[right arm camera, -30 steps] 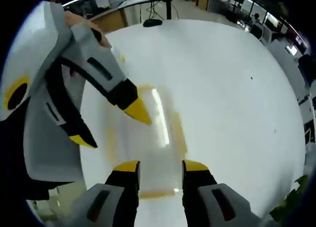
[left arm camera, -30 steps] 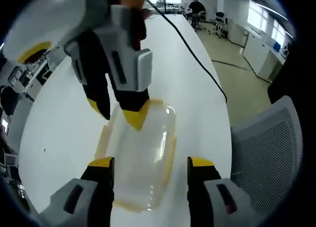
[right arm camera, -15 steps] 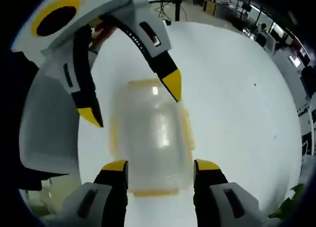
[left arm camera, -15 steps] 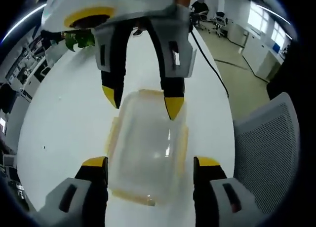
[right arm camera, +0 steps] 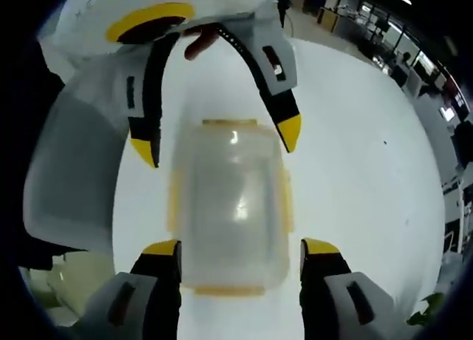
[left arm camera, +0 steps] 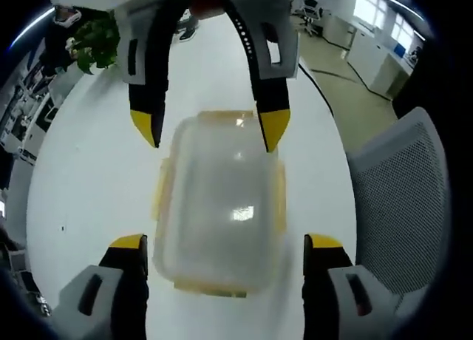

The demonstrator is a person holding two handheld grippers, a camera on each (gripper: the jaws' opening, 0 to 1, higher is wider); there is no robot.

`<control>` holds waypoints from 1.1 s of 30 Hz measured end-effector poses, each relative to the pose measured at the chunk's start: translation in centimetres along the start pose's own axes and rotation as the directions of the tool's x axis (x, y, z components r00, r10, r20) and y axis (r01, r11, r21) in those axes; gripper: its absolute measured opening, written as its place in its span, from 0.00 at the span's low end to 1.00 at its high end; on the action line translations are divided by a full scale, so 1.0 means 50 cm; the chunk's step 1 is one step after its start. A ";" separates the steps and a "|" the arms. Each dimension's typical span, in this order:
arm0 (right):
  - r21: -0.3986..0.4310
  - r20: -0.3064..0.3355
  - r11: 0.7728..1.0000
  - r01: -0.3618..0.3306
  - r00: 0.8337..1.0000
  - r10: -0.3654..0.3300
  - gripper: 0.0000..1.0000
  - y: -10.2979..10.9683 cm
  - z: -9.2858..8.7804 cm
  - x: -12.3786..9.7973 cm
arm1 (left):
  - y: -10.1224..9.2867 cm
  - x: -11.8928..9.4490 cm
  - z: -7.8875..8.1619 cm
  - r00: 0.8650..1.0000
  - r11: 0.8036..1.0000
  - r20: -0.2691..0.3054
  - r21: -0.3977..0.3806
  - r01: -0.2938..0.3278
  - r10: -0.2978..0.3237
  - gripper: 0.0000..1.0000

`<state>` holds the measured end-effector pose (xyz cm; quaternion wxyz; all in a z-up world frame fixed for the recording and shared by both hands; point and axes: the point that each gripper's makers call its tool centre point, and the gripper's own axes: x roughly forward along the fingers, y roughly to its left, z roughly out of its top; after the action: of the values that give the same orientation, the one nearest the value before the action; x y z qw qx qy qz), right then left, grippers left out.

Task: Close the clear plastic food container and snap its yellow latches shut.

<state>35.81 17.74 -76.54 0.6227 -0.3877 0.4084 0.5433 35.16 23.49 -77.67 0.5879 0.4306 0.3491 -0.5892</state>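
The clear food container (left arm camera: 220,207) sat on the white bench (left arm camera: 81,177), lid seemingly on, between the left gripper (left arm camera: 225,262) and right gripper (right arm camera: 240,262), both with jaws apart around its ends.

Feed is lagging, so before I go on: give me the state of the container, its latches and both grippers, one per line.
Container: lid on, flat on the table.
Latches: yellow tabs at all four sides; whether they are snapped cannot be told.
Left gripper: open, jaws either side of one end.
Right gripper: open, jaws either side of the opposite end.
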 end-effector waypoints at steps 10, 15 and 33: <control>0.000 -0.019 1.000 -0.022 1.000 0.022 0.76 0.037 -0.008 -0.008 | -0.006 0.016 -0.005 1.000 0.999 -0.018 0.022 0.024 -0.024 0.85; 0.035 -0.057 0.999 -0.013 0.998 0.015 0.76 0.056 -0.031 0.003 | -0.008 0.026 -0.008 0.999 0.997 -0.032 0.074 0.028 -0.025 0.84; 0.099 -0.036 0.995 0.018 0.999 -0.015 0.71 0.061 -0.041 0.027 | -0.002 0.038 0.001 0.998 0.988 -0.067 0.156 0.021 -0.011 0.76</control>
<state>32.71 16.69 -78.66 0.6382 -0.3693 0.4425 0.5103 35.16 22.71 -79.43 0.5357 0.4917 0.3243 -0.6051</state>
